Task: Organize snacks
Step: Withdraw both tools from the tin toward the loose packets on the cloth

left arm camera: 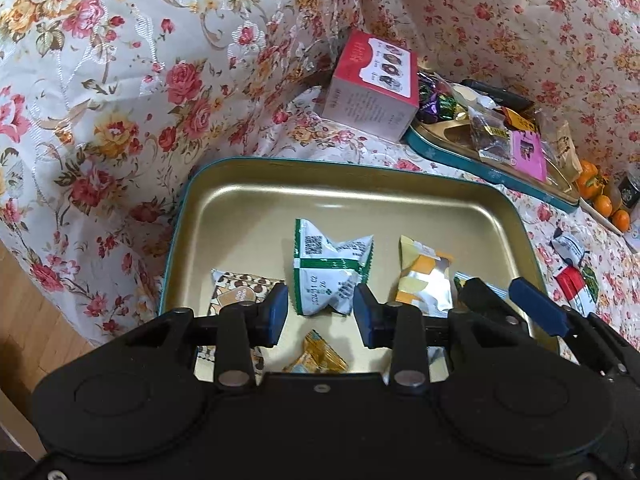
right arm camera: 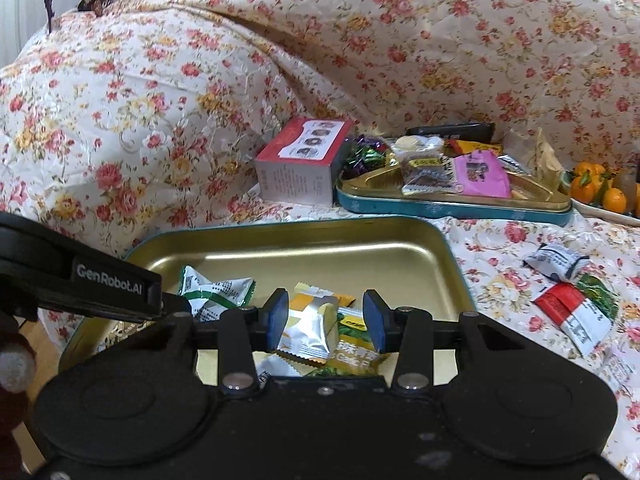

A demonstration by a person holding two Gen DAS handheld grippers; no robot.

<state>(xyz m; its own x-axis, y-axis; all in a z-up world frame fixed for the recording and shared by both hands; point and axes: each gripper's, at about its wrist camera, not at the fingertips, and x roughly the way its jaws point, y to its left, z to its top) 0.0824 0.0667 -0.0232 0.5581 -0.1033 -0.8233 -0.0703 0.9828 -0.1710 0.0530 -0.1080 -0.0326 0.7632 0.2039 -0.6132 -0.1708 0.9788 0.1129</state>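
The left gripper (left arm camera: 321, 312) hangs over the near part of a gold-lined tray (left arm camera: 320, 192) with a teal rim, its blue pads set moderately apart with nothing pressed between them. Just beyond its fingertips lies a green-and-white snack packet (left arm camera: 330, 266); a brown patterned packet (left arm camera: 240, 290) sits by the left pad and a small gold wrapper (left arm camera: 318, 356) lies underneath. The right gripper (right arm camera: 326, 316) hovers over the same tray's right half, its jaws likewise partly open. A yellow-and-silver packet (right arm camera: 308, 328) shows in the gap between them, though whether the pads touch it cannot be told; a green-yellow packet (right arm camera: 354, 346) lies just beside it.

The surface is covered by a floral cloth (left arm camera: 120, 100) that rises in folds behind and to the left of the tray. Behind the tray stand a red-and-grey box (left arm camera: 370, 84) and a second teal tray (right arm camera: 452, 204) heaped with mixed sweets. Loose on the cloth to the right lie a red-and-white packet (right arm camera: 572, 316) and a small white packet (right arm camera: 556, 260); oranges (right arm camera: 596, 190) sit further back at the right.

The tray's far half is bare, leaving room there. The two grippers are close together over its near edge, the right one's fingers showing at the lower right of the left wrist view.
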